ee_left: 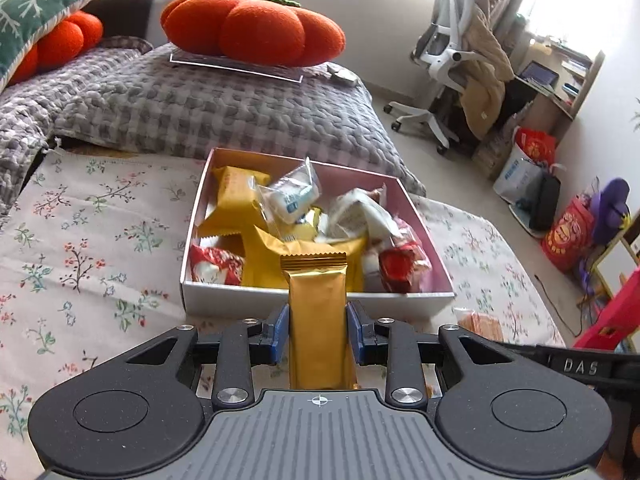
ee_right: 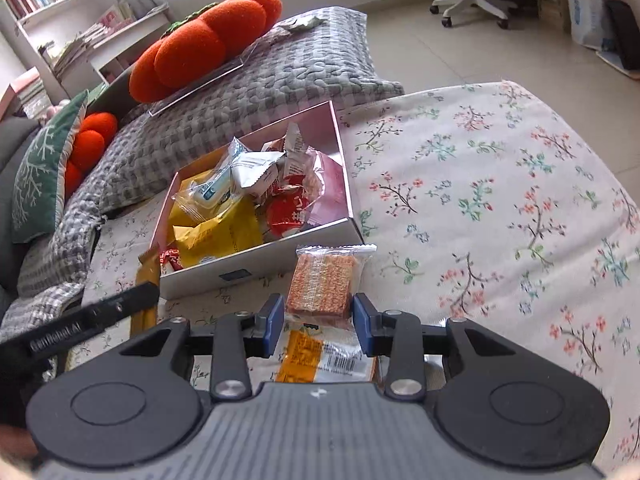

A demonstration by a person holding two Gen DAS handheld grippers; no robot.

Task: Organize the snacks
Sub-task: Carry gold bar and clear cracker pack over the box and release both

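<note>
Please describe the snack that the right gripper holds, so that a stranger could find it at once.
On the flowered cloth stands an open white box full of snacks. Just before its near wall, the right gripper is shut on the crispy snack. Only this one has a clear wrapper showing an orange-brown grainy square.

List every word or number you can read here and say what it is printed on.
"DAS": on the black gripper arm at the right edge of the left wrist view.
White lettering on the black gripper arm in the right wrist view: too blurred to read.
Print on the snack wrappers in the box: too small to read.
</note>
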